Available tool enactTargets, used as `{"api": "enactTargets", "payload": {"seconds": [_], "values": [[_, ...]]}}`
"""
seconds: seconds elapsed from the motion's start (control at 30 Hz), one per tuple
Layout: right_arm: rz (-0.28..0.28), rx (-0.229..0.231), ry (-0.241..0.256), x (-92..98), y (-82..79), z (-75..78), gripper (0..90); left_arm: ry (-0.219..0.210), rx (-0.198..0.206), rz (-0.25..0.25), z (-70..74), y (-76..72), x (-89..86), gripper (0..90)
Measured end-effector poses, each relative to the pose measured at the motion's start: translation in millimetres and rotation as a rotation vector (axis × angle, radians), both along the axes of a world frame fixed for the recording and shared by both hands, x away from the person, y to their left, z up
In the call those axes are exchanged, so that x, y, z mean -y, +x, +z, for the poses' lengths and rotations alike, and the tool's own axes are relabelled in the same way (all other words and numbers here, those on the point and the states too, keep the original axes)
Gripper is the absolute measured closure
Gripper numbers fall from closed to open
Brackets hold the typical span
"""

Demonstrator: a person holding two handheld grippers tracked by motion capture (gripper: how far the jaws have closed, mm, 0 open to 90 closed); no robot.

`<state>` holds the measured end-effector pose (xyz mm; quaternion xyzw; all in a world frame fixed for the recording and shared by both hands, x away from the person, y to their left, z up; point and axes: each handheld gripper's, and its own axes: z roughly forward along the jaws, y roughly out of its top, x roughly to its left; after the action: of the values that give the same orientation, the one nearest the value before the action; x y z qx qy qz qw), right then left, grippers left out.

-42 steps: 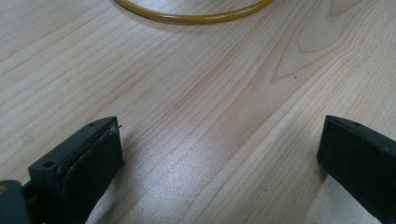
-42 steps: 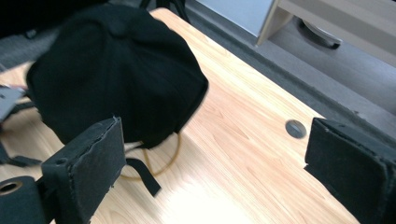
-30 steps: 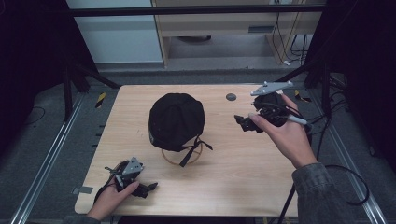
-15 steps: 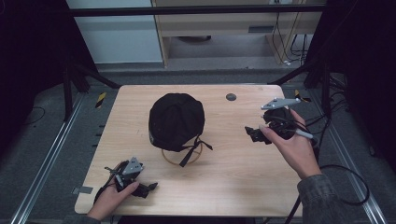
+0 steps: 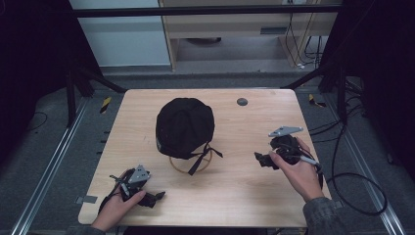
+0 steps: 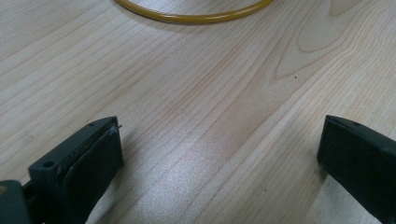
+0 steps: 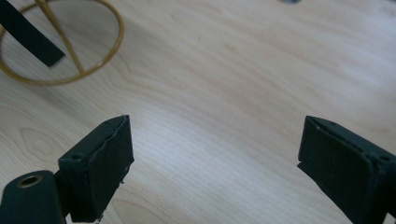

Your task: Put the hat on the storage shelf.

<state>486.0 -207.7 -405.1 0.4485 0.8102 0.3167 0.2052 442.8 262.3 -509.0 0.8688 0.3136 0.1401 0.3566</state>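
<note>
At the middle of the desk [image 5: 244,196], a black cap [image 5: 185,126] sits on a yellow wire stand [image 5: 190,165], both grippers empty

The left gripper [image 5: 155,197] lies at the near left corner and the right gripper [image 5: 259,158] hovers toward the right edge, each with jaws spread wide on nothing. The stand looks light, so a sideways nudge or a tug on the dangling black strap [image 5: 199,157] could probably topple it and drag the cap off. The cap hides the stand's upper frame; from the gripper views, the yellow ring [image 6: 194,14] is cut off at the top edge, and whether the strap is fastened cannot be made out
</note>
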Motion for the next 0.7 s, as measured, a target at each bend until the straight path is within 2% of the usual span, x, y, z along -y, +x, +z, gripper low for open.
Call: {"api": "enactTargets", "payload": {"seconds": [0.07,0.17,0.33,0.37,0.47,0.5,0.53,0.63,0.7], "values": [[-0.006,-0.01,0.001,-1.0,-0.3,-12.0,10.3,0.0,0.0,0.0,0.0,0.0,0.0,0.0],[-0.026,-0.016,0.041,-3.0,-1.1,-30.1,10.5,0.0,0.0,0.0,0.0,-0.1,0.0,0.0],[-0.059,-0.026,0.079,-5.0,0.7,-53.5,10.7,0.0,0.0,0.001,0.0,-0.3,0.0,0.0],[-0.067,-0.039,0.088,-5.8,1.1,-59.2,10.7,0.0,-0.001,0.0,0.0,-0.3,0.0,0.0],[-0.074,-0.051,0.082,-6.7,1.8,-67.6,10.7,0.0,0.0,0.001,0.0,-0.3,0.0,0.0],[-0.079,-0.062,0.087,-7.4,2.2,-77.1,10.7,0.0,-0.001,0.0,0.0,-0.3,0.0,0.0],[-0.084,-0.067,0.087,-7.5,2.3,-80.2,10.6,0.0,-0.001,0.0,0.0,-0.3,0.0,0.0],[-0.097,-0.082,0.068,-8.9,2.3,-90.6,9.9,0.0,-0.001,0.0,0.0,-0.3,0.0,0.0],[-0.109,-0.075,0.049,-10.6,1.3,-96.4,8.7,0.0,0.0,0.001,0.0,-0.3,0.0,0.0]]}}
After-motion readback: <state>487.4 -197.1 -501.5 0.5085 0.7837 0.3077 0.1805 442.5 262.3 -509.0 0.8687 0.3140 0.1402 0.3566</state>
